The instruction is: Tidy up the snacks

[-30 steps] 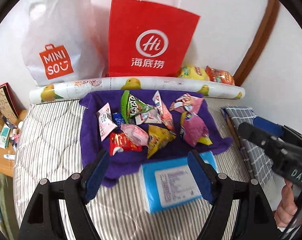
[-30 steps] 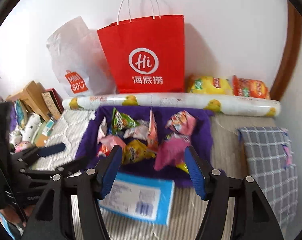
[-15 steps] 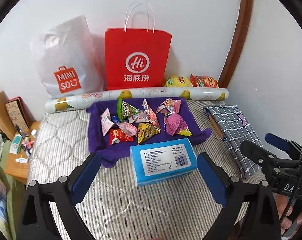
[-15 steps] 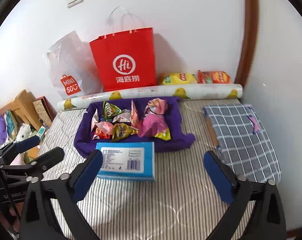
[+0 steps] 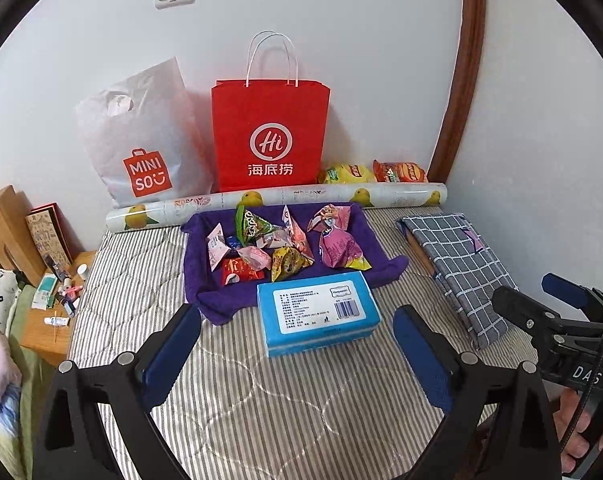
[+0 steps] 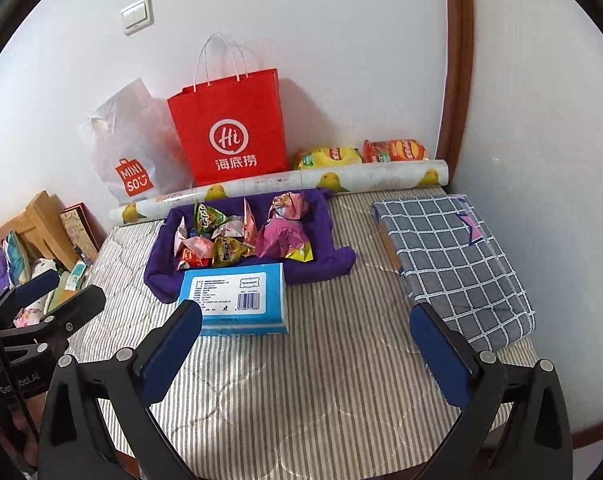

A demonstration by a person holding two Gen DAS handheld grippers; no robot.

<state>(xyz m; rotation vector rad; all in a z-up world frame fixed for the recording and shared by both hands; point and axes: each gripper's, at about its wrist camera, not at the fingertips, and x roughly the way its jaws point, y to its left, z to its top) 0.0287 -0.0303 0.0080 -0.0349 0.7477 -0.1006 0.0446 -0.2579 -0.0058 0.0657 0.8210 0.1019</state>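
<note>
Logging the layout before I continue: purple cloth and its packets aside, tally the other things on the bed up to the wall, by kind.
Shopping bags: 2 (red bag, white bag)
Chip bags: 2 (yellow chip bag, orange chip bag)
Blue tissue pack: 1
Duck-print roll: 1
Checked cloth: 1
Total: 7

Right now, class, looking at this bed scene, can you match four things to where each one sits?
Things:
1. blue tissue pack
2. snack packets
3. red paper bag
4. checked cloth

Places:
A. against the wall
B. on the purple cloth
C. at the bed's right edge
D. on the striped cover, just in front of the purple cloth

Pairs: 1-D, 2-B, 3-A, 4-C
</note>
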